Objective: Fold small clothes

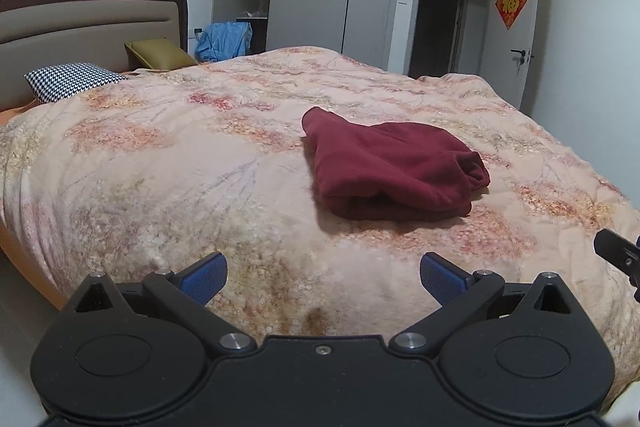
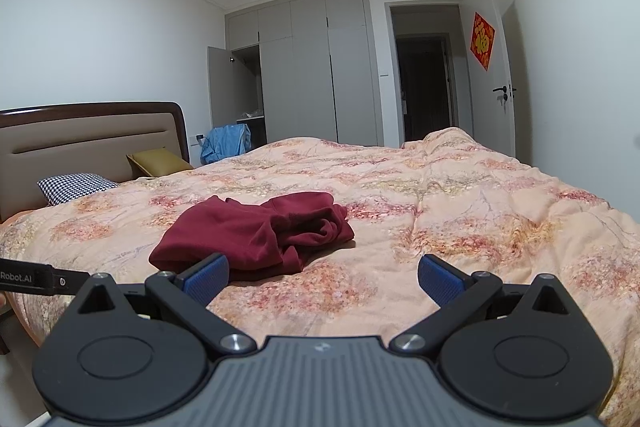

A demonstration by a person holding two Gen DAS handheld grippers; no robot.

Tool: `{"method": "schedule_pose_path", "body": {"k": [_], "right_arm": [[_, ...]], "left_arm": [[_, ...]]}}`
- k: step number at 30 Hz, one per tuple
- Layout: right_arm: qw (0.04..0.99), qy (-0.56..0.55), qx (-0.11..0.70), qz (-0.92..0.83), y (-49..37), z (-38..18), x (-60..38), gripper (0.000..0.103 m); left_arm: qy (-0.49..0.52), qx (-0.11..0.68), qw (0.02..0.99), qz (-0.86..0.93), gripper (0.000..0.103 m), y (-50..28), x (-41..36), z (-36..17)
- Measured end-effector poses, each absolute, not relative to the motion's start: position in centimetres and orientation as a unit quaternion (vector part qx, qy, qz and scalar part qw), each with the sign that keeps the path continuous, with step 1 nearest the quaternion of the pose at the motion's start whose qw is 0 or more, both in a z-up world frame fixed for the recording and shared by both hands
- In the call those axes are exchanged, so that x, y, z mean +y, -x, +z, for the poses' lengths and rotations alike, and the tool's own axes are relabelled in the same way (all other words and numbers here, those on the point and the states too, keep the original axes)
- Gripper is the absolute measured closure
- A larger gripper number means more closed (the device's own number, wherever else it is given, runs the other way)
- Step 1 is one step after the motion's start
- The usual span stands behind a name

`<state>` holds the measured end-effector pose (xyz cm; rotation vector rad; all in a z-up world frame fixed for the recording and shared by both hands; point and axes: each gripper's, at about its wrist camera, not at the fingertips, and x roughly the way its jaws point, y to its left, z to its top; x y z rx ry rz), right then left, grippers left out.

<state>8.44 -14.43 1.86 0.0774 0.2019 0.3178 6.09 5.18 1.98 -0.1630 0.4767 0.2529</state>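
- Maroon garment, folded in a bundle, lying mid-bed on the floral quilt.
- Left gripper: jaws spread, holding nothing, short of the garment.
- Right gripper: jaws spread, holding nothing.

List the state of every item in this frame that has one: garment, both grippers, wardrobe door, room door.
Dark red garment: folded into a bundle, lying on the quilt, held by neither gripper.
Left gripper: open, empty, short of the garment.
Right gripper: open, empty.
Wardrobe's left door: swung open.
Room door: open to a dark hallway.
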Motion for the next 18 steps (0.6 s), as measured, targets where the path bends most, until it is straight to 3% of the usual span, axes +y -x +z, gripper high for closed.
{"method": "schedule_pose_path", "body": {"k": [18], "right_arm": [[0.98,-0.069,0.136,0.128,-11.2,-0.5,-15.6,0.0]], "left_arm": [[0.07,0.281,0.948,0.131,0.001,-9.8,5.1,0.3]]}}
